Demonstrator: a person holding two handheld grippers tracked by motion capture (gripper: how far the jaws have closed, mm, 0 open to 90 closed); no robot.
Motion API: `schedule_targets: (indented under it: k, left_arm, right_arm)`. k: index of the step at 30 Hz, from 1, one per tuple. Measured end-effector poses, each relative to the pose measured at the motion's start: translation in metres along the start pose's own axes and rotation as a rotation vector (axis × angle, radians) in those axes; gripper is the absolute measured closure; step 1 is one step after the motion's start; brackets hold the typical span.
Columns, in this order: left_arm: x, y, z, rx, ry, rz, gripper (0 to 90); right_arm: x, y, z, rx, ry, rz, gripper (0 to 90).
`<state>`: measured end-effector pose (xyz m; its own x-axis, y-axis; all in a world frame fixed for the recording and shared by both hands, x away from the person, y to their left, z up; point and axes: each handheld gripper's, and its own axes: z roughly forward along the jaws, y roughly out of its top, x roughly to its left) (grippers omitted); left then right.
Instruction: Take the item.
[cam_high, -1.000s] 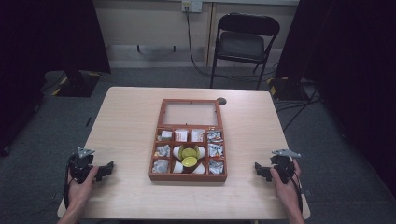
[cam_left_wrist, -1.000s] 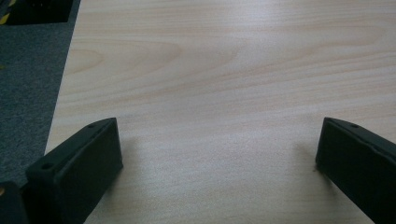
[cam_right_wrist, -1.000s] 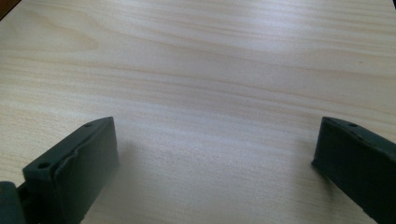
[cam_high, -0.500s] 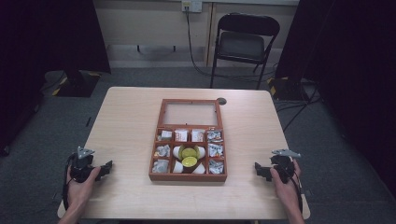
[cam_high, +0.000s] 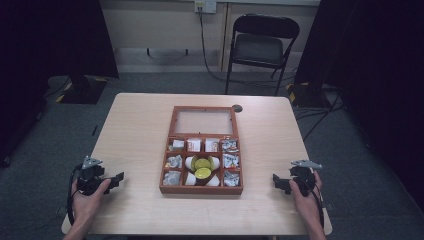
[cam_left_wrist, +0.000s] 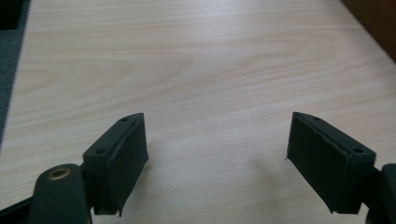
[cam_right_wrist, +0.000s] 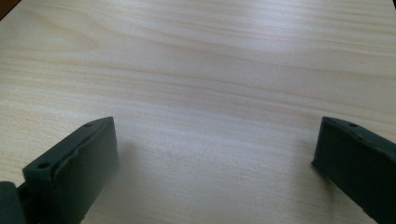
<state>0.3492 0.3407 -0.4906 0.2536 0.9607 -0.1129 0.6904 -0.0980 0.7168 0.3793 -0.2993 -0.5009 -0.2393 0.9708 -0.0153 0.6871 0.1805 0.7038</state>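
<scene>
Left tool (cam_high: 114, 179): jaws spread, near table (cam_high: 140, 130) left edge;
Right tool (cam_high: 278, 181): jaws spread, near right edge;
Box (cam_high: 202, 190): table centre

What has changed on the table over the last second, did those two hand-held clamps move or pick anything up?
Nothing visibly changed. The left gripper and the right gripper stay open and empty at the near corners of the table, each resting in a hand. The wooden box in the middle, lid open, sits where it was with its packets and small cups untouched.
</scene>
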Motion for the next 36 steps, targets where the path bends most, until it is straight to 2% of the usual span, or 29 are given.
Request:
schedule_targets:
  k: [1,2,4,5,9,11,12,13,14,15,19,22,23,26,28,34,36]
  left_arm:
    - [0.0,0.0,-0.001,-0.004,-0.003,-0.004,19.9]
    - [0.0,0.001,-0.003,-0.01,-0.032,-0.015,20.2]
    - [0.0,0.001,-0.004,-0.01,-0.039,-0.019,20.8]
    - [0.0,0.002,-0.005,-0.006,-0.061,-0.023,21.4]
    - [-0.003,0.005,-0.007,-0.002,-0.076,-0.01,23.5]
    - [-0.005,0.006,-0.009,-0.008,-0.104,-0.008,23.5]
    - [-0.011,0.009,-0.011,-0.021,-0.115,0.021,24.5]
    - [-0.011,0.009,-0.011,-0.021,-0.115,0.021,25.0]
    - [-0.015,0.011,-0.013,-0.027,-0.13,0.055,25.1]
    - [-0.015,0.011,-0.013,-0.027,-0.13,0.055,25.1]
    - [-0.023,0.013,-0.017,-0.045,-0.156,0.099,25.1]
    - [-0.033,0.017,-0.02,-0.06,-0.189,0.133,25.2]
    - [-0.033,0.017,-0.02,-0.06,-0.189,0.133,25.3]
    - [-0.045,0.02,-0.021,-0.064,-0.233,0.165,26.4]
    - [-0.048,0.021,-0.021,-0.064,-0.248,0.168,26.4]
    - [-0.062,0.028,-0.016,-0.048,-0.275,0.199,27.3]
    - [-0.071,0.033,-0.015,-0.044,-0.306,0.225,27.5]
  right_arm:
    - [0.0,0.0,0.0,0.0,0.0,0.0,0.0]
    - [0.0,0.0,0.0,0.0,0.0,0.0,0.0]
    - [0.0,0.0,0.0,0.0,0.0,0.0,0.0]
    - [0.0,0.0,0.0,0.0,0.0,0.0,0.0]
    - [0.0,0.0,0.0,0.001,0.001,0.0,0.0]
    - [0.0,0.0,0.0,0.0,0.0,0.0,0.0]
    - [0.0,0.0,0.0,0.0,0.0,0.0,0.0]
    - [0.0,0.0,0.0,0.0,0.0,0.0,0.0]
    - [0.0,0.0,0.0,0.0,0.0,0.0,0.0]
    - [0.0,0.0,0.0,0.0,0.0,0.0,0.0]
    - [0.0,0.0,0.0,0.001,0.0,0.001,0.0]
    - [0.0,0.0,0.0,0.001,-0.001,0.003,0.0]
    - [0.0,0.0,0.0,0.001,-0.001,0.003,0.0]
    - [0.0,0.0,0.0,0.001,-0.001,0.002,0.0]
    - [0.0,0.0,0.0,0.0,-0.001,0.003,0.0]
    - [0.0,0.0,0.0,0.001,-0.001,0.003,0.0]
    - [0.0,0.0,0.0,0.0,-0.001,0.001,0.0]
